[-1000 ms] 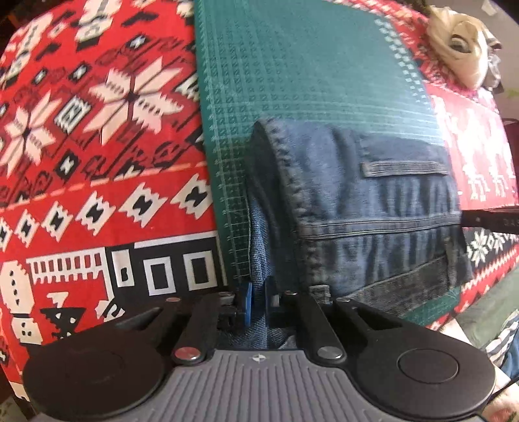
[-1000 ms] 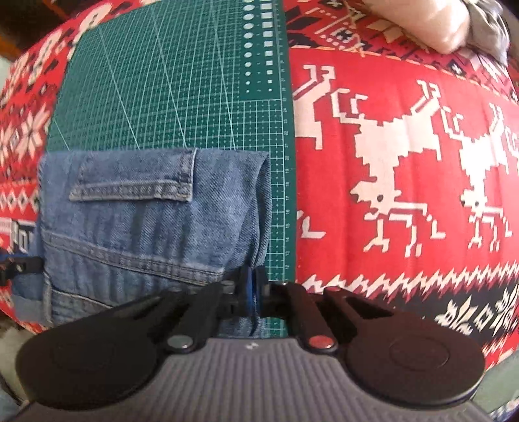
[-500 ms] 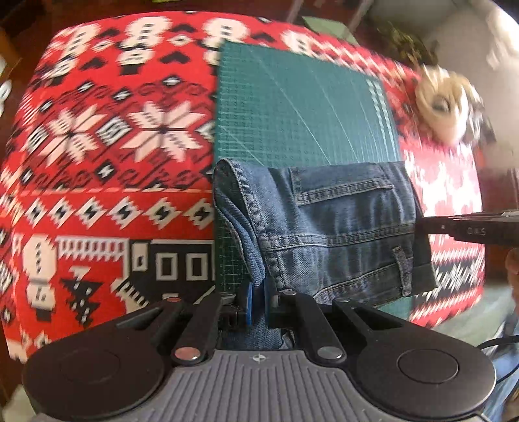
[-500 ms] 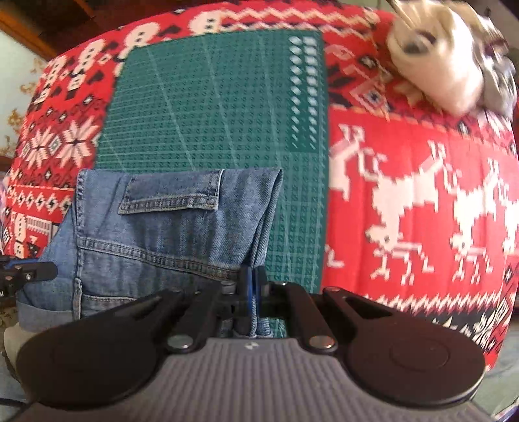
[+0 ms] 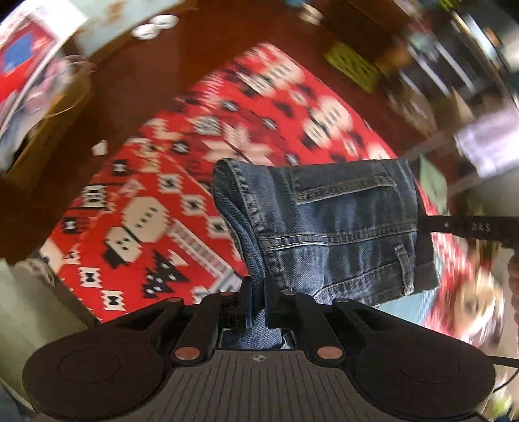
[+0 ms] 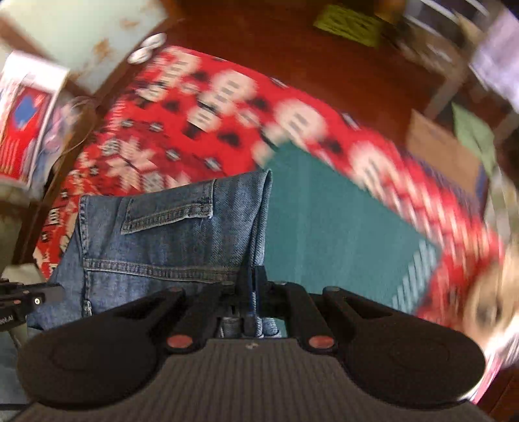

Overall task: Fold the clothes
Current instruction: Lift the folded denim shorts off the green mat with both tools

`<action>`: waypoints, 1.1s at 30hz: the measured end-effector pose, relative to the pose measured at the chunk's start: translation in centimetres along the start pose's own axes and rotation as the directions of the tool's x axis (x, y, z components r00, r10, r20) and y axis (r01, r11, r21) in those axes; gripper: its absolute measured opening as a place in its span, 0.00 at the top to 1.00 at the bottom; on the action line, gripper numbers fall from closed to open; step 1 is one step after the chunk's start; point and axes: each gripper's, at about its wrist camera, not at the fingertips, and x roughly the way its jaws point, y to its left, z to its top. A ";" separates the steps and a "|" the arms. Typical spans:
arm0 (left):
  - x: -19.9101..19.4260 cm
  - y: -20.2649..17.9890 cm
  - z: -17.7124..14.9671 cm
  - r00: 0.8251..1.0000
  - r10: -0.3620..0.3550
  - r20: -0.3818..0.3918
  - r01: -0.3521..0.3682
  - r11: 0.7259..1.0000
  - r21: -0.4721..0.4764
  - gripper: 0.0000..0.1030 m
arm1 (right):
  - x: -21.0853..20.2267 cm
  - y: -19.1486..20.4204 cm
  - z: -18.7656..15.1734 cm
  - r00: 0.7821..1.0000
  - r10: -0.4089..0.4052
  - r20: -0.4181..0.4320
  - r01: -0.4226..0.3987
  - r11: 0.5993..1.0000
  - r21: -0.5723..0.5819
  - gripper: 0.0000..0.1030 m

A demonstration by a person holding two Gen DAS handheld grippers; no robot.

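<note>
The folded blue jeans [image 5: 340,233] hang in the air above the red patterned tablecloth [image 5: 155,207], pocket side up. My left gripper [image 5: 258,292] is shut on the left folded edge of the jeans. In the right wrist view the same jeans [image 6: 168,240] fill the lower left, and my right gripper [image 6: 254,285] is shut on their right folded edge. The other gripper's black finger [image 5: 470,227] reaches in from the right in the left wrist view. The green cutting mat [image 6: 337,233] lies on the tablecloth below, bare.
A cream-coloured bundle of cloth [image 6: 496,292] lies blurred at the table's right end. Dark red-brown floor [image 6: 324,65] surrounds the table, with a green mat [image 6: 350,22], a cardboard piece [image 6: 438,146] and furniture beyond. A hand [image 5: 514,276] shows at the right edge.
Both grippers have lifted the folded jeans off the green mat and well above the table. The view has swung and pulled back, and the background is now blurred with motion.
</note>
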 end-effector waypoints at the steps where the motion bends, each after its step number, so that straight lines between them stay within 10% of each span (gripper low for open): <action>1: -0.2 0.4 0.4 1.000 0.011 0.019 -0.010 0.999 -0.030 0.94 | 0.3 1.1 2.1 1.000 0.005 -0.001 -0.005 0.999 -0.047 0.99; 11: 1.0 3.6 4.4 0.990 0.114 0.085 -0.088 0.961 -0.263 0.94 | 6.1 12.3 17.6 0.999 0.043 -0.028 -0.050 0.911 -0.409 0.99; 20: 3.2 5.7 6.0 0.987 0.144 0.068 -0.111 0.929 -0.353 0.94 | 11.4 18.1 22.9 0.996 0.051 -0.075 -0.083 0.839 -0.537 0.99; 33: 6.1 7.8 5.0 0.993 0.122 0.000 -0.114 0.926 -0.361 0.93 | 17.5 18.5 23.7 0.995 0.028 -0.099 -0.076 0.851 -0.520 0.99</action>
